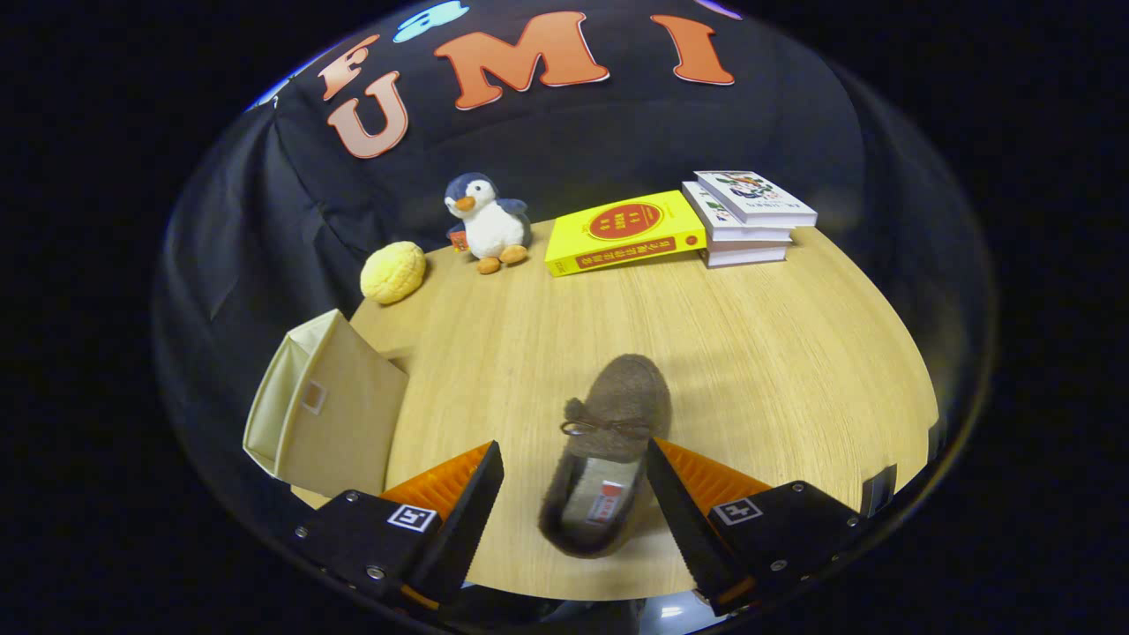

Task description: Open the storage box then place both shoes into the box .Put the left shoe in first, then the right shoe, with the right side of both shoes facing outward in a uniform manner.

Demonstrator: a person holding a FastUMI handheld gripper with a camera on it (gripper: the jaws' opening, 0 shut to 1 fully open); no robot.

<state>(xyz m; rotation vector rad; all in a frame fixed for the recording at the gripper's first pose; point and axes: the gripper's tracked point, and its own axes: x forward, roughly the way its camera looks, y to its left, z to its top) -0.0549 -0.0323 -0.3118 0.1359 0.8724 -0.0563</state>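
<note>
One brown shoe point(609, 450) lies between the spread-apart gripper point(575, 459) fingers; the storage box point(326, 410) at nine o'clock looks partly cut off.

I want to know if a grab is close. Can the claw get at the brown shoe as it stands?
Probably yes: the claw is open, the brown shoe lies between its fingers, nearer the right one, nothing blocking.

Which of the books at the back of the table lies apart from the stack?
The yellow book, flat beside the penguin toy; the white books are piled together. The open fingers straddle the brown shoe, far nearer.
</note>
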